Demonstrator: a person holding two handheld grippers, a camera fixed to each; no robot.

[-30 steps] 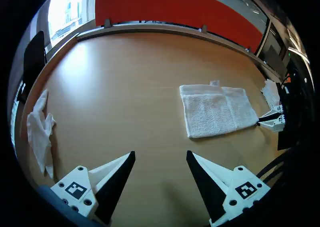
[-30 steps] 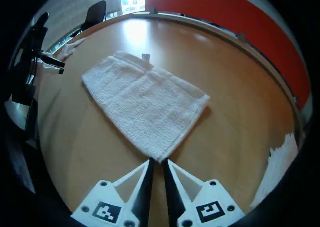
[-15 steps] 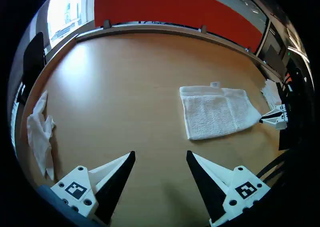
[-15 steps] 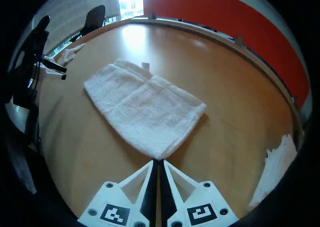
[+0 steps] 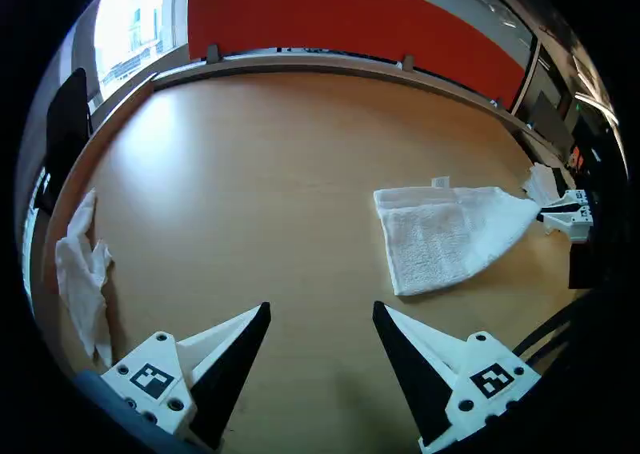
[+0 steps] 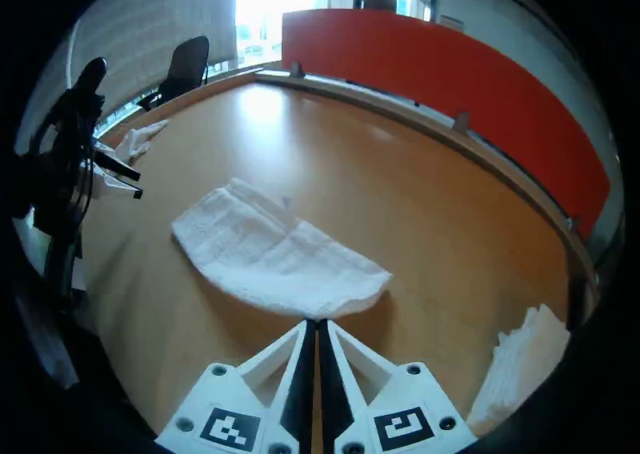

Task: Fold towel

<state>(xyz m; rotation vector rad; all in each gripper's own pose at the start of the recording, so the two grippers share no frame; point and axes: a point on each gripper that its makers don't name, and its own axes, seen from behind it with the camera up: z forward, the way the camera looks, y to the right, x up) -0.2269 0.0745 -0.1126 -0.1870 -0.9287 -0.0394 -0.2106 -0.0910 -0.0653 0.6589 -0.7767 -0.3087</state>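
The right hand-held gripper point(image 6: 318, 324) has lifted one corner of the towel point(image 6: 272, 254) off the bench point(image 5: 240, 174), its fingers pinched tight on that corner. The rest of the towel lies toward the bench's right edge. The left hand-held gripper point(image 5: 320, 308) hovers spread wide, well apart from the towel.

Office: long wooden desk point(image 5: 240, 174), red divider screen point(image 5: 336, 14), black chair point(image 6: 188, 58) by bright window point(image 6: 272, 10).
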